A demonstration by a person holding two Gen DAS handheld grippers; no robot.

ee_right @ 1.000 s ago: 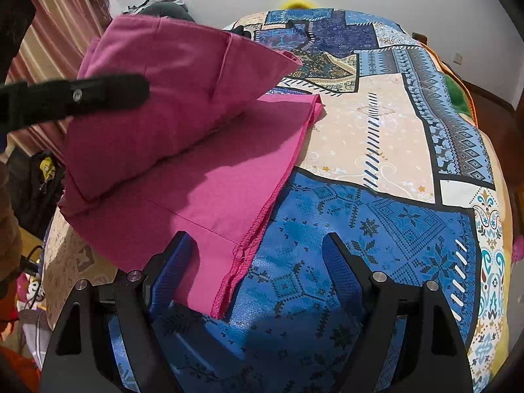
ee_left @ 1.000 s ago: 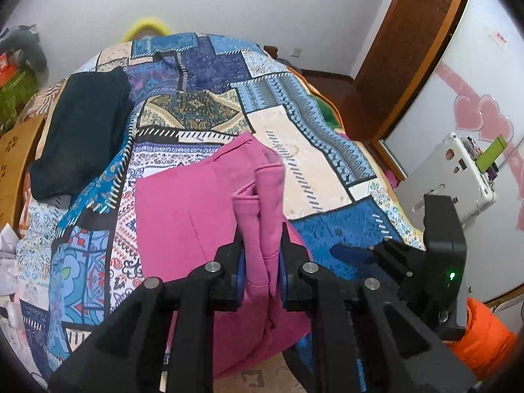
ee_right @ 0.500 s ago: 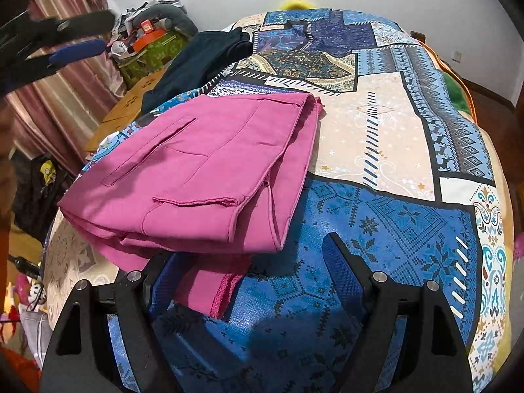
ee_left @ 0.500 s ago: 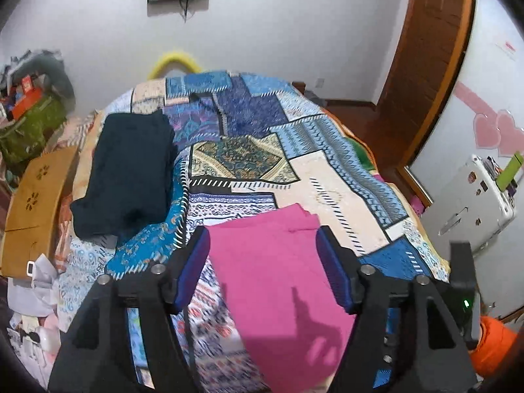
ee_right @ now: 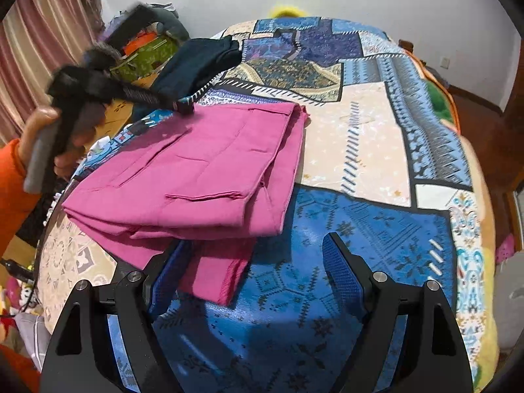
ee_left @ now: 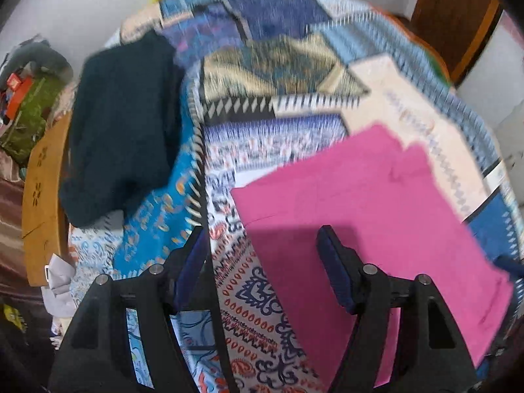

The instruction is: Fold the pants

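Pink pants (ee_right: 203,177): lying on the patchwork bedspread (ee_right: 370,137) near the front edge of the bed, folded over into a stacked rectangle of several layers, pocket seams facing up. Fold state: main folds look done; one lower layer sticks out past the front edge of the stack as a loose flap, and the far corner shows uneven edges, so some tidying or one more fold may remain. Left gripper (ee_left: 258,262): jaws spread wide, nothing between them, hanging over the left edge of the pants; the view is motion-blurred. From the right wrist view its tip sits at the far left corner of the stack, contact not discernible. Right gripper (ee_right: 252,275): jaws wide apart, empty, low at the front of the stack with the protruding flap lying between the fingers. Dark garment (ee_left: 121,124): folded, set apart at the far left of the bed.
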